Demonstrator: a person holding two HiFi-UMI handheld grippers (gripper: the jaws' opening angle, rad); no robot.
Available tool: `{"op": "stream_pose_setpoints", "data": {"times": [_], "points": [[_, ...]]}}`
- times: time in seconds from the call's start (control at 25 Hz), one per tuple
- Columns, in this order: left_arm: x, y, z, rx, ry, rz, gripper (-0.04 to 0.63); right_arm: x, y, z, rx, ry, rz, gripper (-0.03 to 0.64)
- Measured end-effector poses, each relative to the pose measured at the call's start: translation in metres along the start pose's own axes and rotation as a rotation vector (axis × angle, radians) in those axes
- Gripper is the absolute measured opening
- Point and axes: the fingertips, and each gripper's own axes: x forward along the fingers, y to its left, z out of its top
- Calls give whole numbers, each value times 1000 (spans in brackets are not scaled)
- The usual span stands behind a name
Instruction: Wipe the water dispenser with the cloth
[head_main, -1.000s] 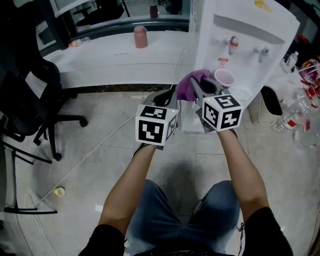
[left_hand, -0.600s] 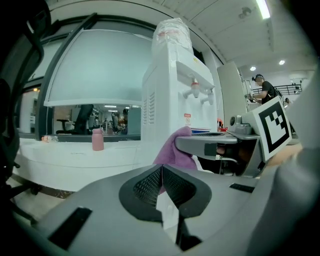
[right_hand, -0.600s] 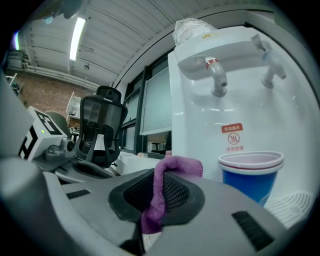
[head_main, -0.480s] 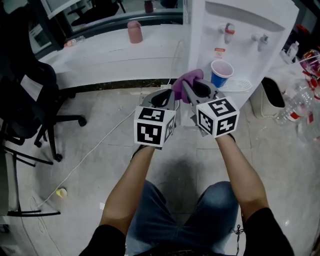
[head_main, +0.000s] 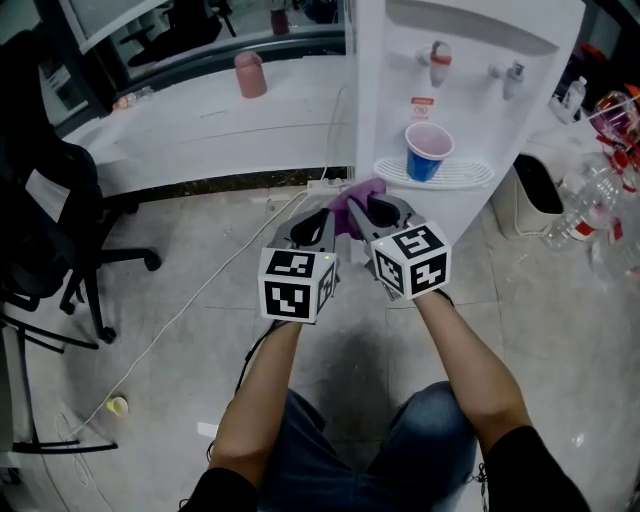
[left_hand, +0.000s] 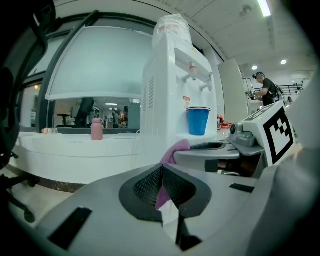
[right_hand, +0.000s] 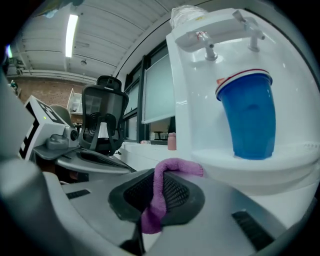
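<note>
While a blue cup stands upright on the drip tray of the water dispenser, its pale inside showing no clear contents, the right gripper is clamped on the purple cloth just below that tray. Beside it, the left gripper has its jaws together, a sliver of cloth showing beneath their tips. A pink bottle sits on the far counter; an office chair stands left, a bin right.

An office: swivel chair, water dispenser, long white counter
</note>
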Motion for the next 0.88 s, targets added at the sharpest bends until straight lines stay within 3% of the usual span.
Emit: {"op": "stream_pose_setpoints", "data": {"times": [0.52,0.88], "points": [[15,-37,-4,0,-28,-77,26,-34,-42,-16,-29,22,-118,32],[22,-53,-6,-15,-30,-106,26,-75,-96,-28,22,33,-247,32]]}}
